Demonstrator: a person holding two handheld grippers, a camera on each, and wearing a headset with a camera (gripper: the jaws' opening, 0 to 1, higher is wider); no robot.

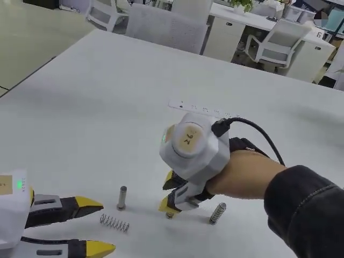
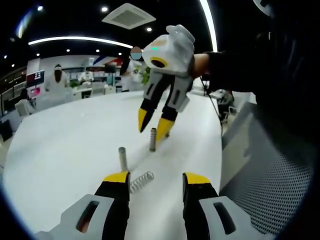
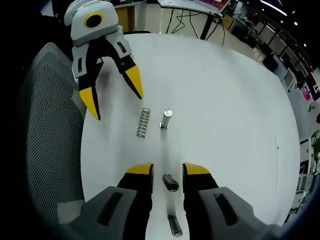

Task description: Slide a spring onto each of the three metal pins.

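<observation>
White workbench [image 1: 107, 97], office chairs [image 1: 274, 40] beyond: two pins sprung, one bare.
Nearest, the left yellow-tipped gripper [image 3: 117, 105] gapes wide. Just ahead, a loose coiled steel spring [image 1: 114, 222] lies beside the bare grey metal pin [image 1: 122, 197]. Farther on, the right yellow-tipped gripper [image 3: 168, 171], narrowly parted, straddles a spring-covered pin [image 3: 170, 183]; a second spring-covered pin [image 1: 217, 213] stands nearby.

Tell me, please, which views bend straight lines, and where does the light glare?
Head view: table edges look straight, light is even, shadows faint. Left gripper view: fisheye curves the table, and the ceiling light strip glares. Right gripper view: same curving, little glare.
</observation>
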